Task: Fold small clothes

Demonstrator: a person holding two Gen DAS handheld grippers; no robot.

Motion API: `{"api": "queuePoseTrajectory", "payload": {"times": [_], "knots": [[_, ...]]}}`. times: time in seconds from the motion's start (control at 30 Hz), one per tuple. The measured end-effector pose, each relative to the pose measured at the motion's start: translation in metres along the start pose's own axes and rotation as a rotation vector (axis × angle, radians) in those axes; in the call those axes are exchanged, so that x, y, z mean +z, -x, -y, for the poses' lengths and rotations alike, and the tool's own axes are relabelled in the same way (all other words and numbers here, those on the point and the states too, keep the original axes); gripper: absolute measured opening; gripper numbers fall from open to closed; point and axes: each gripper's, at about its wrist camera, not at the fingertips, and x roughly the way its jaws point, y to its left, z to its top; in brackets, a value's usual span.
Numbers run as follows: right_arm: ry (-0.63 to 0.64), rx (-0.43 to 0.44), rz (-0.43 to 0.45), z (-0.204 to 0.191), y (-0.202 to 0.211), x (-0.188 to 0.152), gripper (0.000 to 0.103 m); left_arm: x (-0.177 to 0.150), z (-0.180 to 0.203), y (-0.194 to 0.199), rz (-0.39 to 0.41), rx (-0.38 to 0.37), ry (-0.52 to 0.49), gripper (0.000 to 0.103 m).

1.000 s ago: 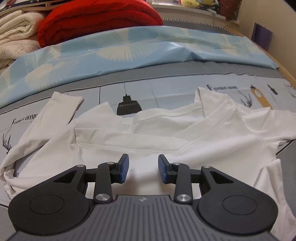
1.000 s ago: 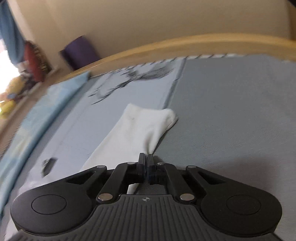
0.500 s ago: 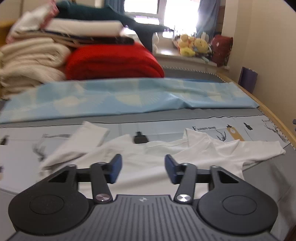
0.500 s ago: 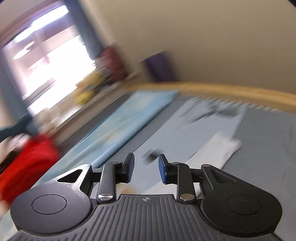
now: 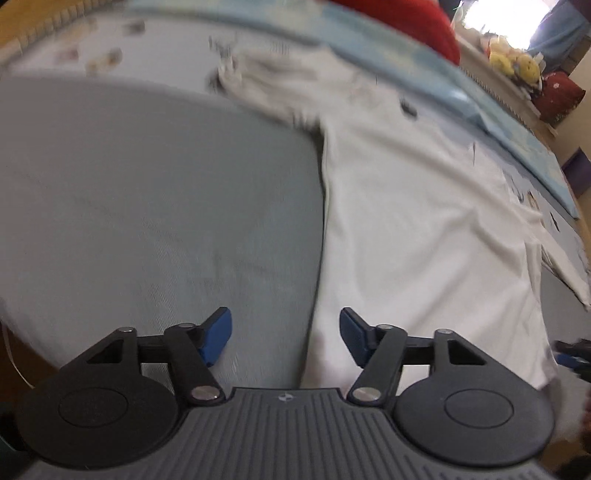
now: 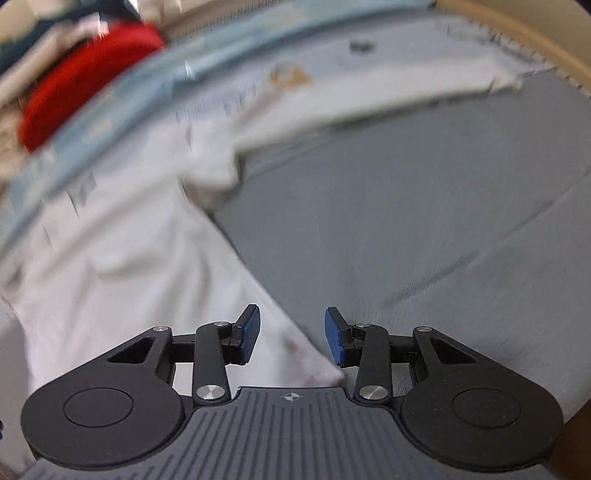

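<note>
A white long-sleeved shirt (image 5: 424,221) lies spread flat on the grey bed cover (image 5: 147,203). My left gripper (image 5: 286,332) hovers over the shirt's left side edge near the hem. Its jaws are opening, the cloth edge lies below the gap, and the pads (image 5: 218,330) press on nothing. In the right wrist view the shirt (image 6: 122,266) fills the left. Its right bottom corner runs under my right gripper (image 6: 291,336). Those jaws are opening too, clear of the cloth. The right gripper's tip (image 5: 572,354) shows at the far right of the left view.
A light blue patterned sheet (image 5: 480,110) lies beyond the shirt, with a red blanket (image 5: 413,22) and stuffed toys (image 5: 513,62) behind it. The bed's wooden rim (image 6: 535,48) curves along the far side. Bare grey cover (image 6: 424,221) lies right of the shirt.
Both grippers have swung from the shirt's collar and sleeve end round to its hem end. The right gripper, shut at the sleeve before, now stands open. The left jaws have widened.
</note>
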Motion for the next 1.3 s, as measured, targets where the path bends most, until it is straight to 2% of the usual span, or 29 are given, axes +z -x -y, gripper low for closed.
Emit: {"api": "queuePoseTrajectory", "payload": {"times": [0.07,0.1,0.13,0.17,0.2,0.23,0.27,0.3,0.4,0.47,0.6,0.67,0.83,0.9,0.97,1.03,1.1,1.17,1.23,1.3], "knots": [[0.043,-0.039,-0.061,-0.004,-0.017,-0.003,0.041,-0.010,-0.003,-0.008,-0.042,-0.015,-0.034,0.065],[0.074,-0.046,-0.064,-0.008,-0.020,-0.008,0.038,-0.014,-0.003,-0.011,-0.062,-0.023,-0.053,0.061],[0.119,-0.062,-0.048,-0.014,-0.018,-0.013,0.030,-0.017,-0.005,-0.015,-0.083,-0.035,-0.065,0.058],[0.155,-0.073,-0.041,-0.019,-0.015,-0.015,0.006,-0.022,-0.005,-0.018,-0.104,-0.049,-0.079,0.049],[0.157,-0.061,-0.043,-0.019,-0.012,-0.018,0.007,-0.025,-0.005,-0.020,-0.117,-0.056,-0.096,0.035],[0.130,-0.038,-0.048,-0.015,-0.007,-0.020,0.006,-0.028,-0.003,-0.020,-0.122,-0.064,-0.129,0.026],[0.108,-0.023,-0.050,-0.011,-0.002,-0.022,0.006,-0.030,-0.001,-0.020,-0.125,-0.078,-0.155,0.006],[0.093,-0.018,-0.044,-0.007,0.005,-0.023,0.006,-0.030,0.000,-0.018,-0.115,-0.090,-0.184,0.004],[0.070,-0.024,-0.042,0.002,0.022,-0.026,0.006,-0.027,-0.006,0.000,-0.050,-0.084,-0.181,0.003],[0.052,-0.029,-0.069,0.012,0.031,-0.037,0.006,-0.025,-0.011,0.009,-0.042,-0.068,-0.164,0.003],[0.121,-0.047,-0.120,0.013,0.035,-0.061,0.006,-0.040,-0.017,0.000,-0.181,0.017,-0.232,0.003],[0.147,-0.030,-0.153,0.011,0.031,-0.069,0.006,-0.043,-0.019,0.002,-0.192,0.034,-0.237,0.003],[0.167,-0.052,-0.150,0.011,0.035,-0.067,0.007,-0.043,-0.019,0.010,-0.167,0.026,-0.223,0.007],[0.174,-0.077,-0.125,0.006,0.035,-0.063,0.010,-0.042,-0.022,0.018,-0.139,0.004,-0.209,0.020],[0.170,-0.071,-0.095,0.004,0.040,-0.062,0.016,-0.041,-0.021,0.024,-0.115,-0.023,-0.209,0.021],[0.190,-0.054,-0.124,0.001,0.035,-0.065,0.016,-0.043,-0.013,0.014,-0.169,-0.003,-0.244,0.021],[0.237,-0.105,-0.191,0.002,0.022,-0.073,0.015,-0.050,-0.010,0.001,-0.235,0.063,-0.296,0.021],[0.252,-0.113,-0.169,-0.001,0.024,-0.073,0.013,-0.050,-0.007,0.004,-0.215,0.066,-0.308,0.021],[0.226,-0.104,-0.121,0.001,0.032,-0.069,0.013,-0.044,-0.003,0.015,-0.153,0.034,-0.307,0.021],[0.214,-0.122,-0.123,0.005,0.032,-0.068,0.013,-0.043,-0.003,0.014,-0.158,0.034,-0.303,0.021]]}}
